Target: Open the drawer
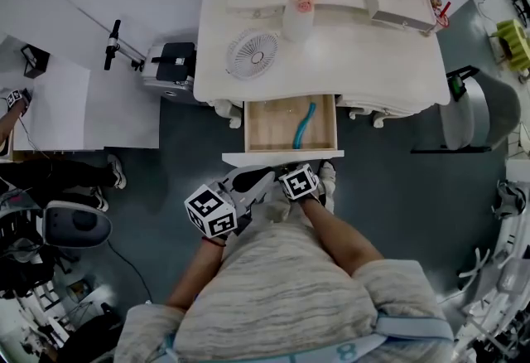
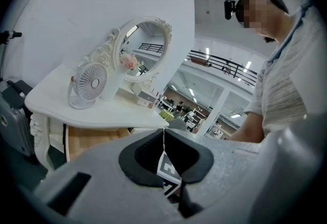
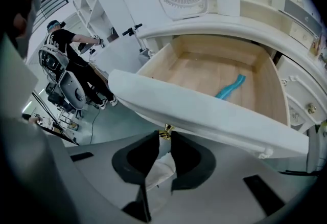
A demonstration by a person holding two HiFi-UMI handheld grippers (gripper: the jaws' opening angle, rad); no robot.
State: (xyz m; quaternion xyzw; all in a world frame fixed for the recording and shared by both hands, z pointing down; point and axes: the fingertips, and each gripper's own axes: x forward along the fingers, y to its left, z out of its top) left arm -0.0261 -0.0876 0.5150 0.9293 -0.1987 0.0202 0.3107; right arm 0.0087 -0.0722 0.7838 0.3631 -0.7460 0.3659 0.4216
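The white dressing table's (image 1: 356,55) wooden drawer (image 1: 269,125) stands pulled out toward me, with a teal curved object (image 1: 304,126) lying in it. In the right gripper view the white drawer front (image 3: 204,110) crosses above the jaws, and its small gold knob (image 3: 164,133) sits between the tips of my right gripper (image 3: 164,138), which is shut on it. In the head view my right gripper (image 1: 306,172) is just under the drawer front. My left gripper (image 1: 262,180) hovers beside it to the left, shut and empty; its tips (image 2: 164,136) meet in its own view.
On the tabletop stand a small white fan (image 1: 252,53), a vase of pink flowers (image 1: 300,9), a white box (image 1: 399,3) and an ornate mirror (image 2: 145,46). A dark chair (image 1: 476,108) stands right of the table. A suitcase-like case (image 1: 170,67) and another person (image 3: 64,44) are at the left.
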